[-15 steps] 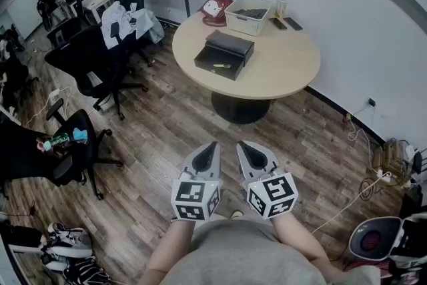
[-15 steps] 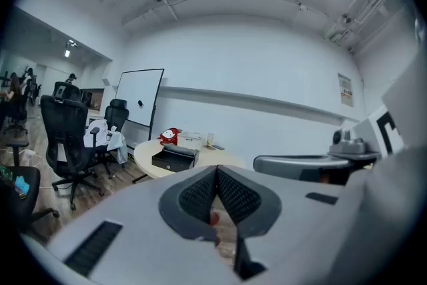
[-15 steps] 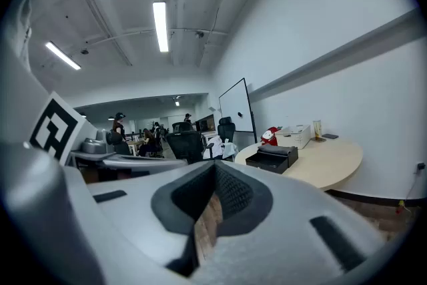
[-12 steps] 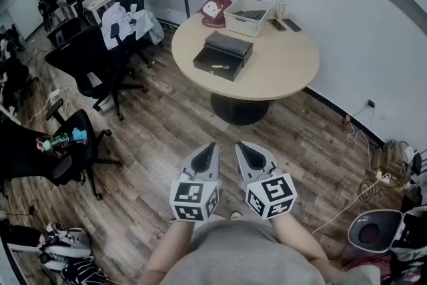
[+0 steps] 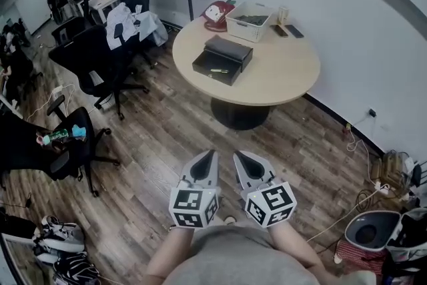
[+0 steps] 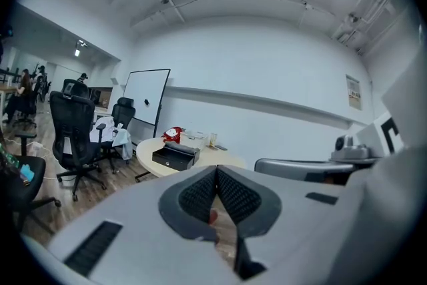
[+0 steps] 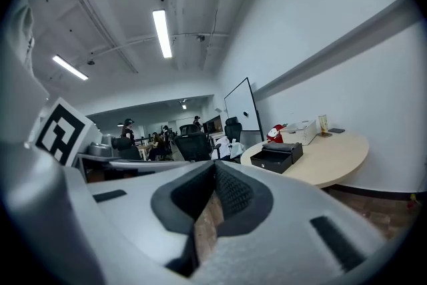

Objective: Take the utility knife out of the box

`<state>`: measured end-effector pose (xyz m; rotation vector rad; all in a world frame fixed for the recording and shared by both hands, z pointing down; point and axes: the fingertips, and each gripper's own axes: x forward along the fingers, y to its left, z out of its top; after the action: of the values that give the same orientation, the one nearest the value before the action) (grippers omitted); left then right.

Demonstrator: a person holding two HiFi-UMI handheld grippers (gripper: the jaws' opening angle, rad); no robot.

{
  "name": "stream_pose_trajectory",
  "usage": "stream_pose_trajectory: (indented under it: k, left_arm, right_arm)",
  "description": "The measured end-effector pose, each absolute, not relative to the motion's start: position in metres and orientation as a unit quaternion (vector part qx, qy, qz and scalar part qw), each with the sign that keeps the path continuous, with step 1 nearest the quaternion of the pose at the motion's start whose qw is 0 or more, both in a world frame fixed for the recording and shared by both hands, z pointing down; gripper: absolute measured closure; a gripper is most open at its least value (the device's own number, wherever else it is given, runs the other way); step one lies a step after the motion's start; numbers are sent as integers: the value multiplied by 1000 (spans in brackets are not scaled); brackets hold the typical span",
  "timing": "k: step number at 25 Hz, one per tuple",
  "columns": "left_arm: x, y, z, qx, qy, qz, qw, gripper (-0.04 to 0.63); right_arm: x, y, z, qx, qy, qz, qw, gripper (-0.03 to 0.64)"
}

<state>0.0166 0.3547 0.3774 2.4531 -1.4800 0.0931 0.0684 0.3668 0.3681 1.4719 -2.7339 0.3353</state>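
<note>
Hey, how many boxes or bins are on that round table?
2. The black box sits on the round table's left part; the white bin stands at its far edge. None looks hidden.

Ceiling strip lights (image 7: 161, 33) light the room brightly and evenly. They glow at 11 o'clock in both gripper views. Shadows are soft, the deepest lying under the round table (image 5: 280, 70). Every view bulges like a fisheye, and the gripper views go black at the corners. The left gripper (image 6: 217, 170) and right gripper (image 7: 215, 167) loom soft and unfocused toward 6 o'clock.
</note>
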Motion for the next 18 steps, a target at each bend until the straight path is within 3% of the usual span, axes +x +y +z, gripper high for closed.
stream_pose_trajectory:
  k: [18]
  left_arm:
    - [28, 266, 397, 848, -504, 39, 158, 592]
  right_arm:
    - [92, 284, 386, 490, -861, 138, 2, 616]
